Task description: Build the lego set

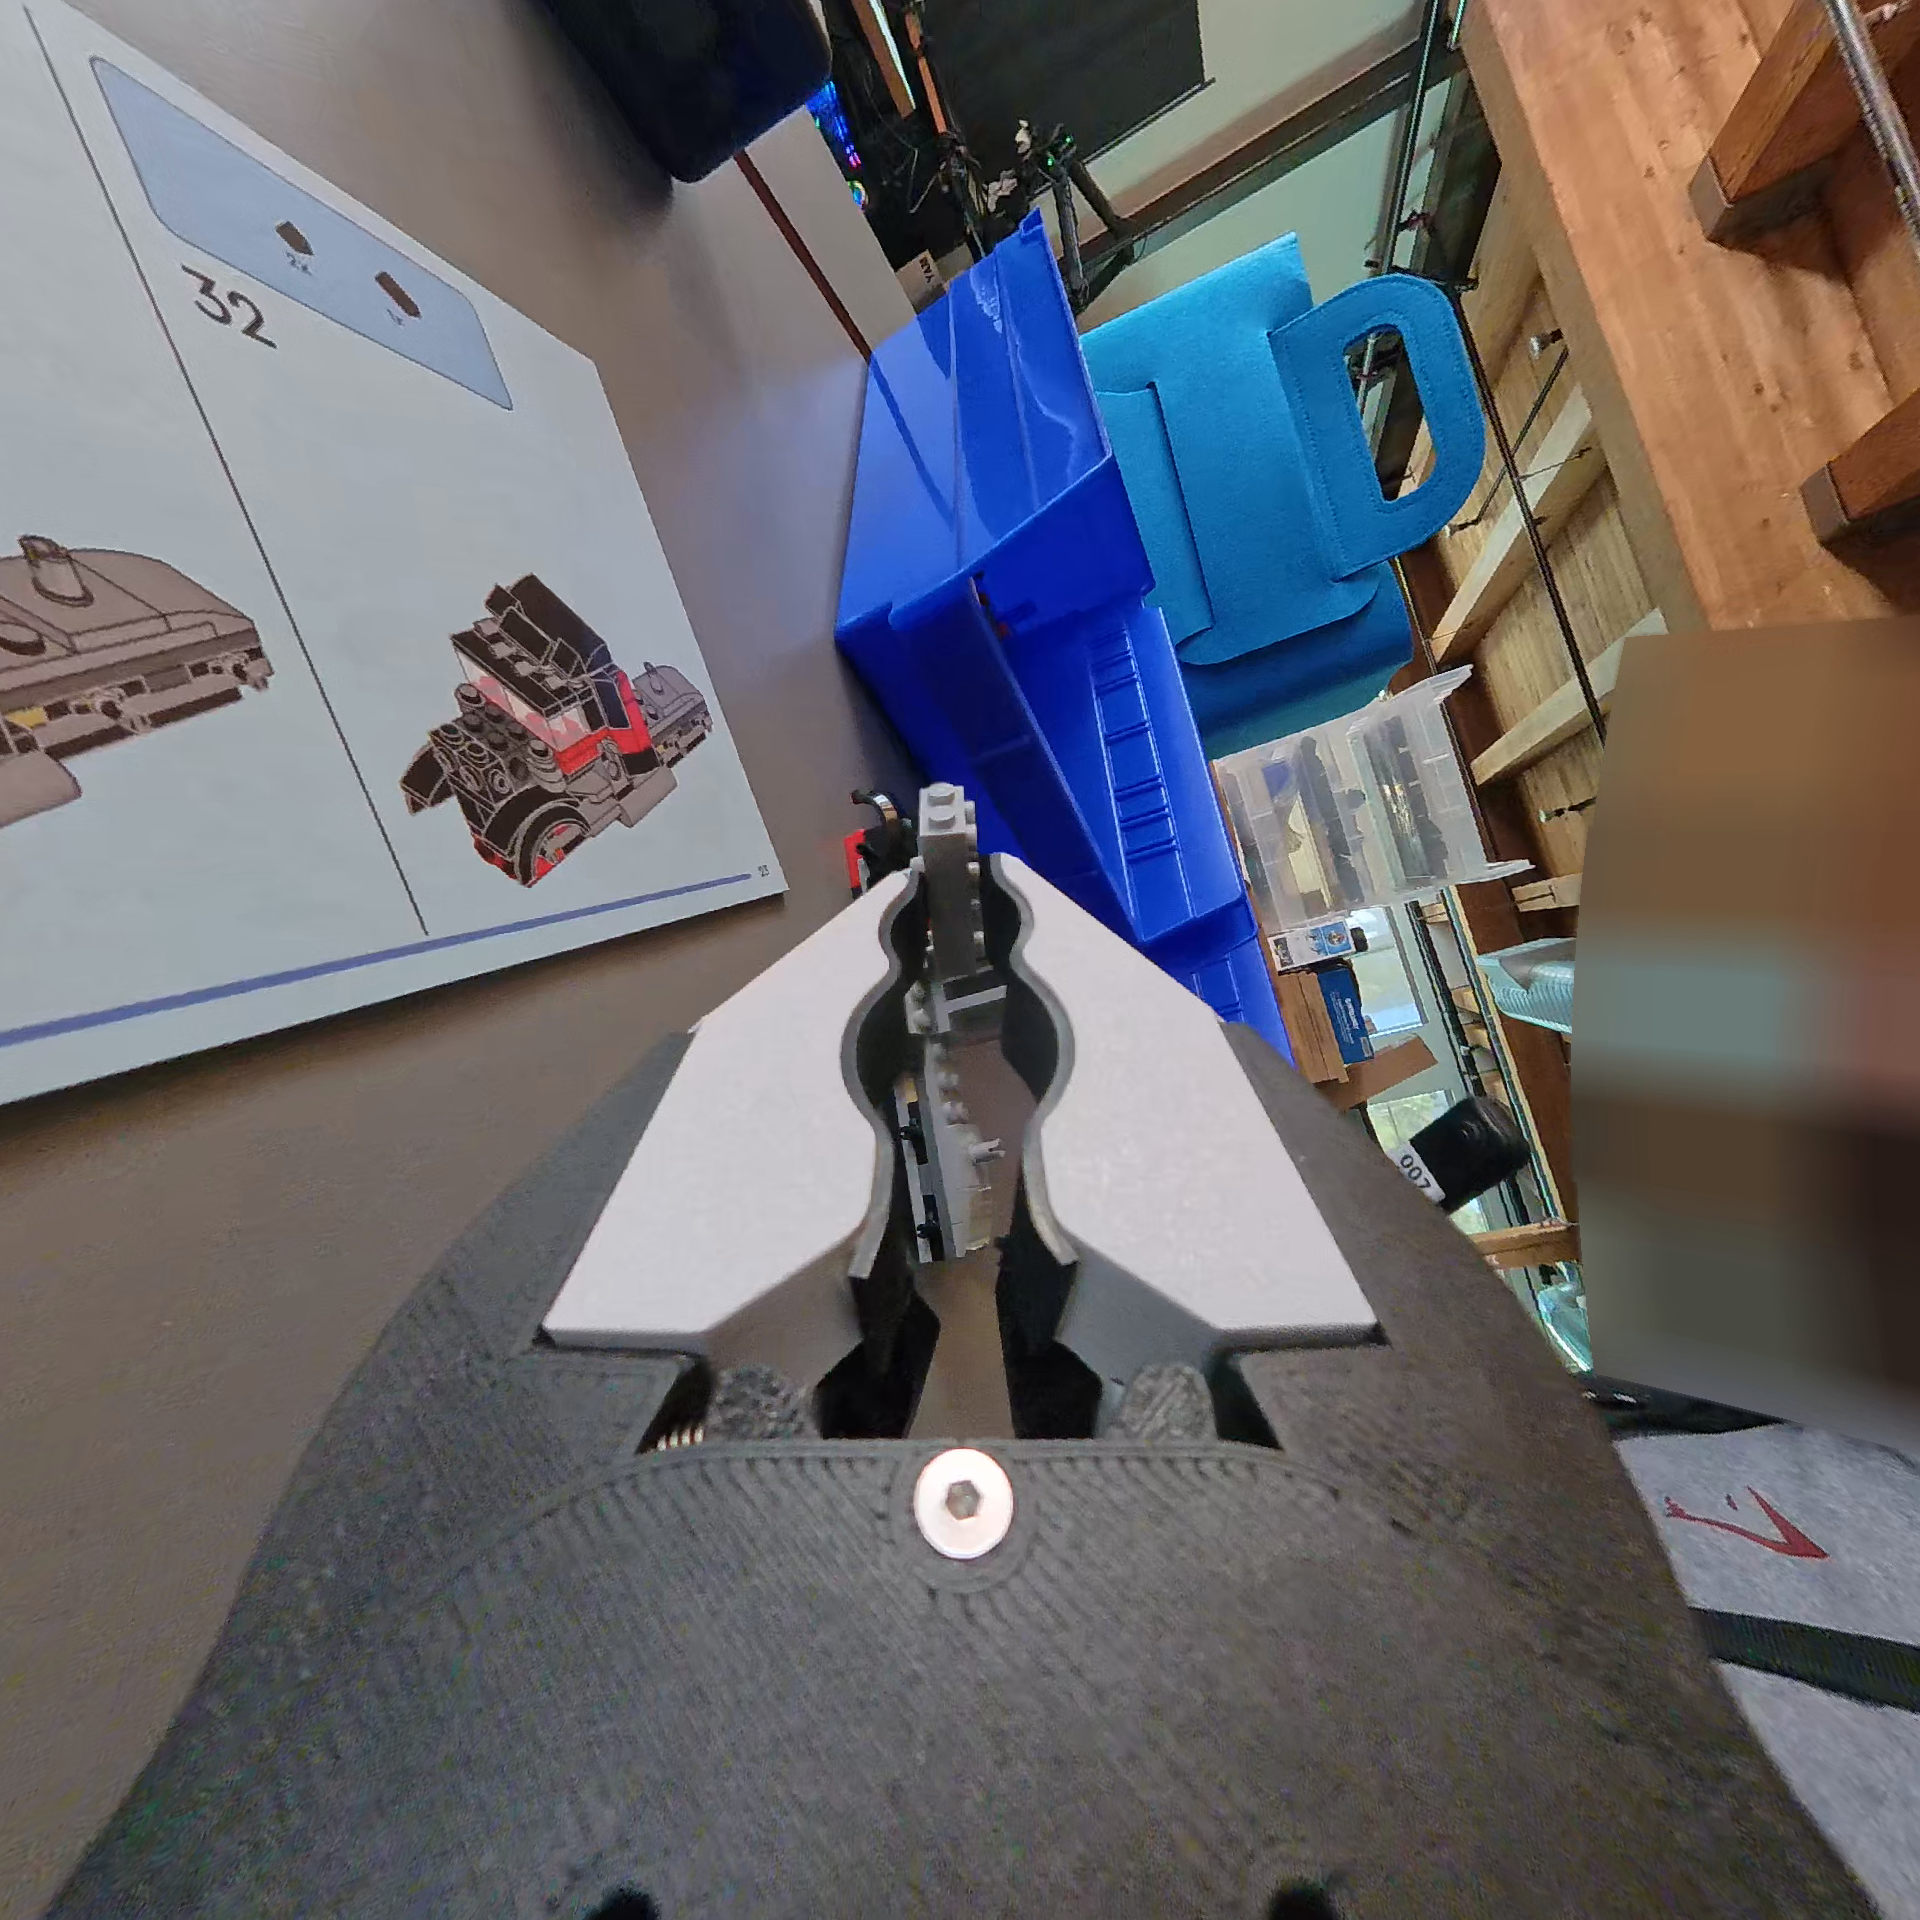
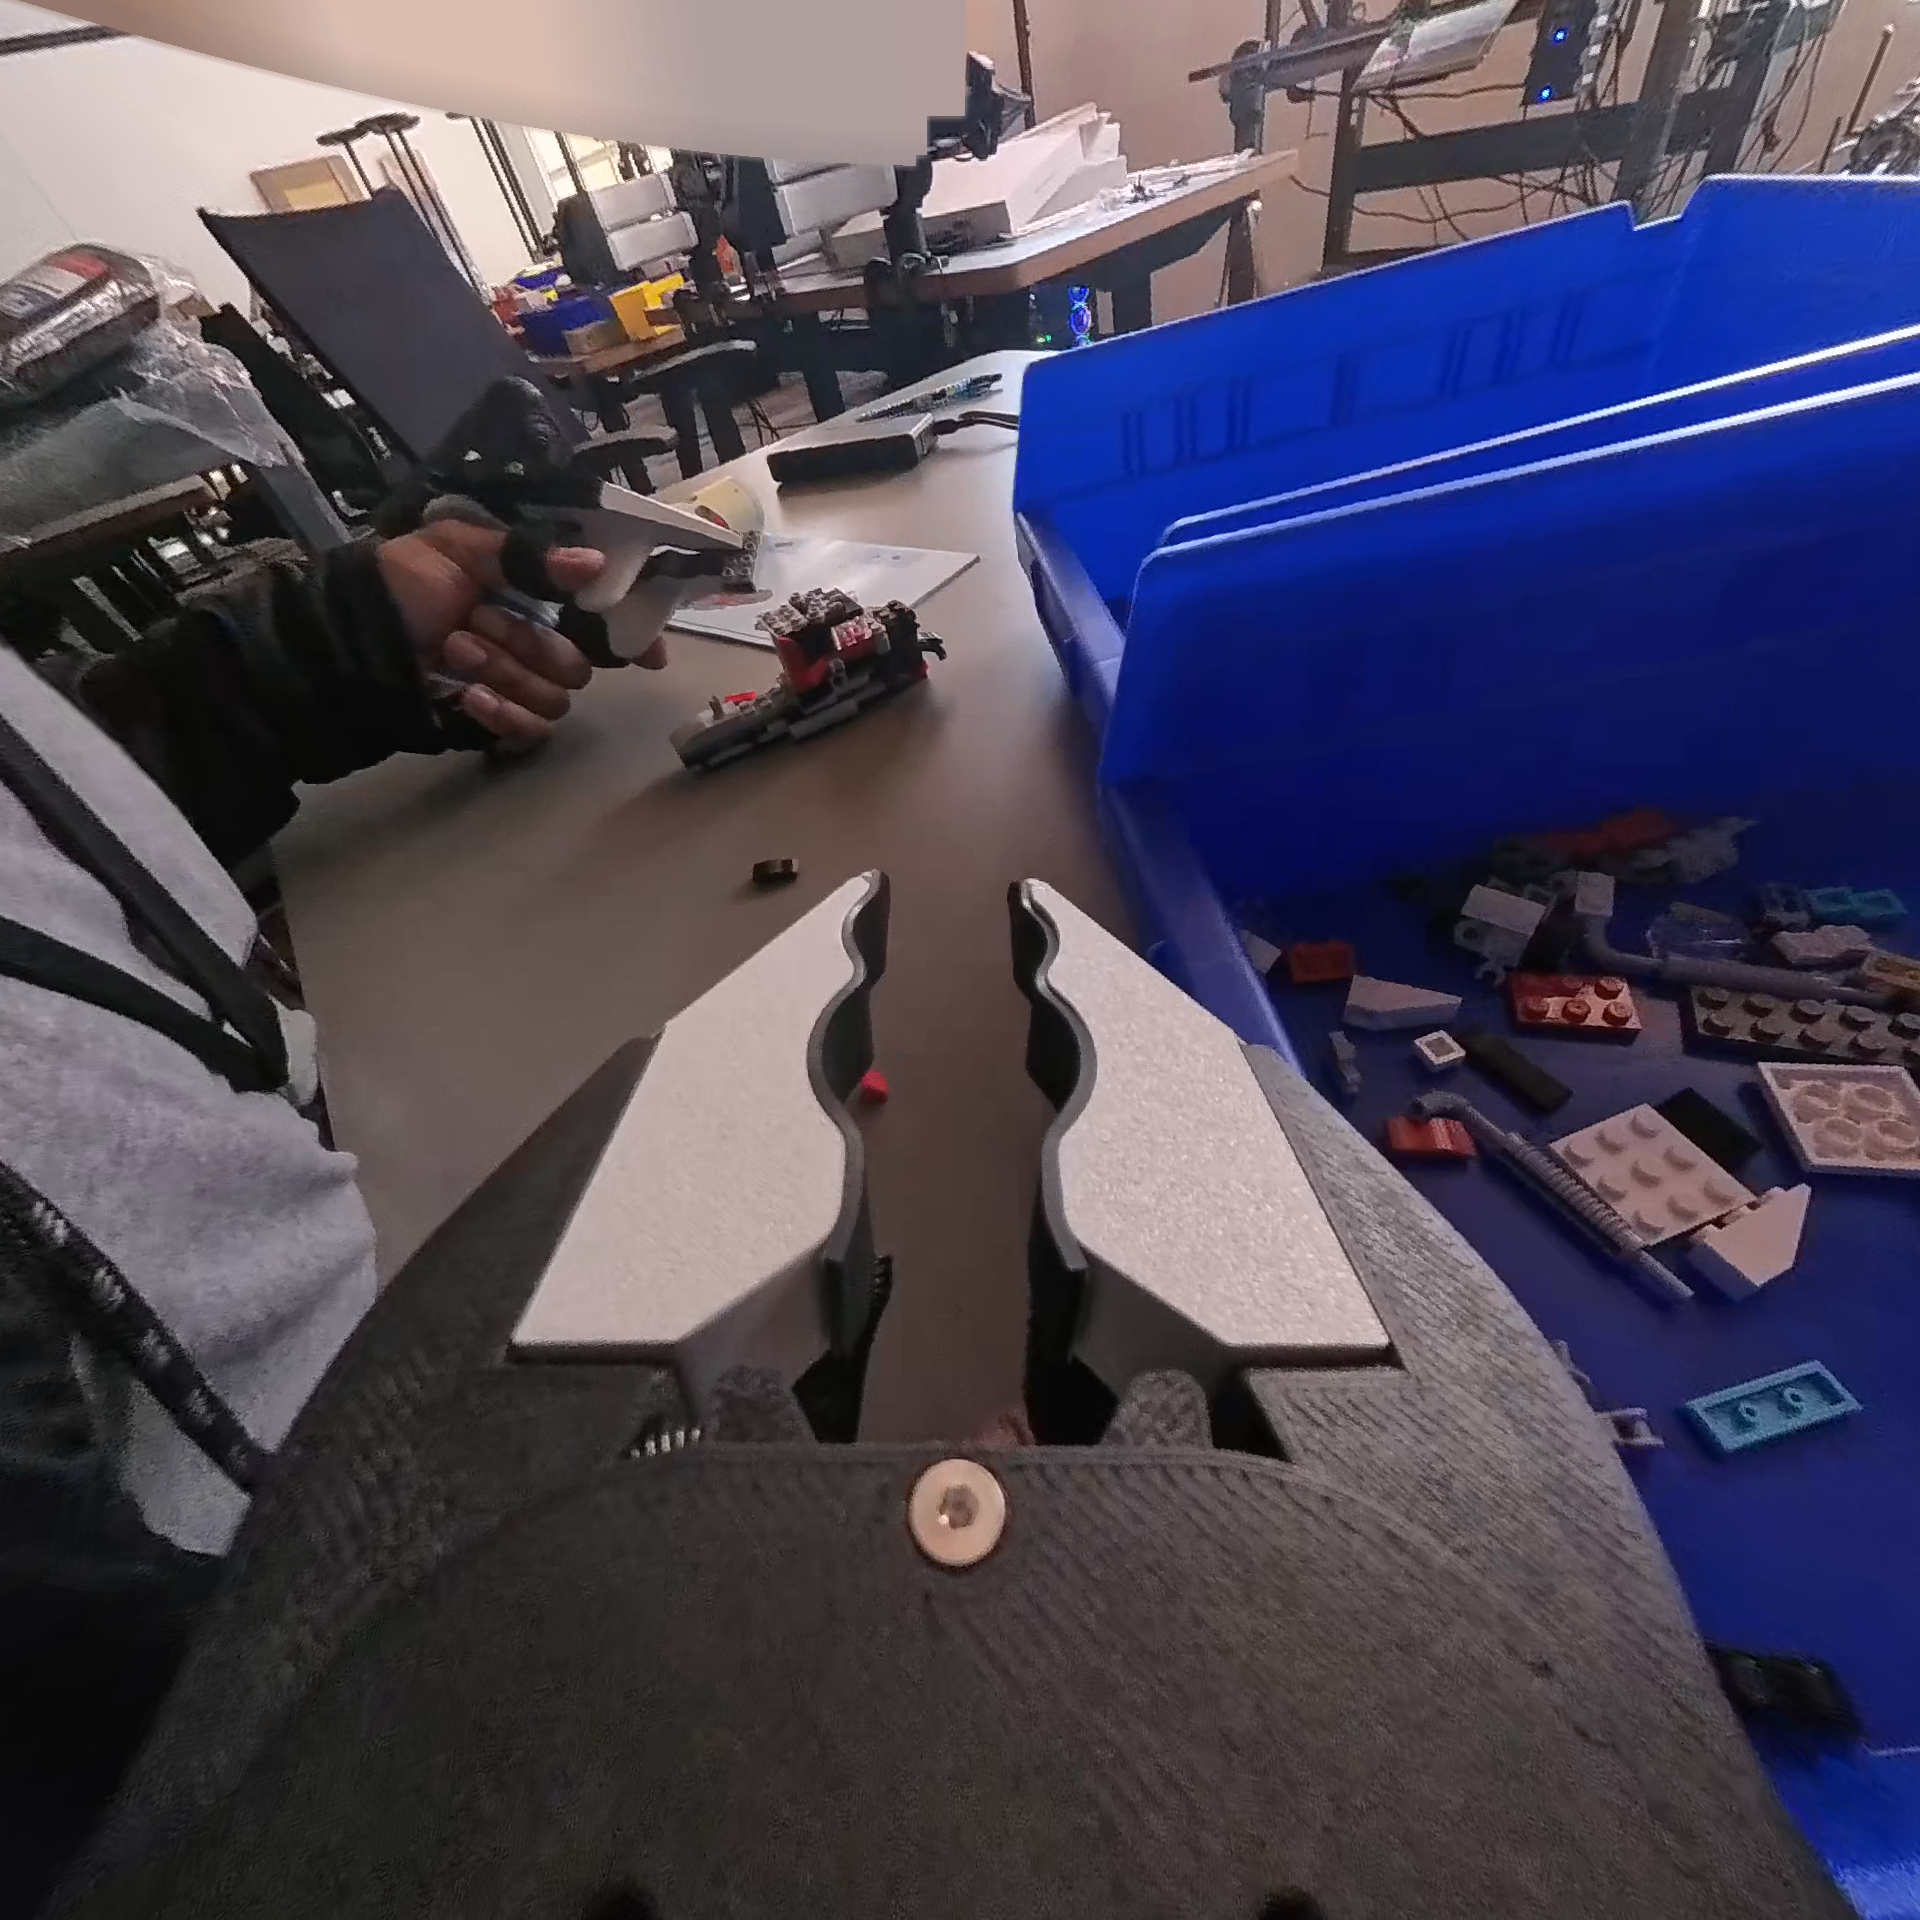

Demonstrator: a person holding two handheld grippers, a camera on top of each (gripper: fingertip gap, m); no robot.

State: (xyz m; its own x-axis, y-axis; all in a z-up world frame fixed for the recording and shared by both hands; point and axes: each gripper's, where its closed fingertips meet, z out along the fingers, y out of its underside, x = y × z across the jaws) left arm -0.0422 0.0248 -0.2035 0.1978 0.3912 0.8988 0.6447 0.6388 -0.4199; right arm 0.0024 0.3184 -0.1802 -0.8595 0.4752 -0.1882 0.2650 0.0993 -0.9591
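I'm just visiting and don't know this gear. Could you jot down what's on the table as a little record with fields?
left gripper: shut on a grey lego sub-assembly
right gripper: open, empty
partly built model: on the table, red, black and grey
instruction booklet: open, flat on the table
blue bin: holds loose lego pieces
stray bits on table: small black piece, tiny red piece

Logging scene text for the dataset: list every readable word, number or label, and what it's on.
I don't quote writing; here is where it stands.
Instruction booklet: large printed step number, tiny page number at its corner.
Grey surface: red hand-drawn mark.
Black object on the shelf: white numbered tag.
Small boxes: labels, too small to read.
Right wrist view: nothing legible.
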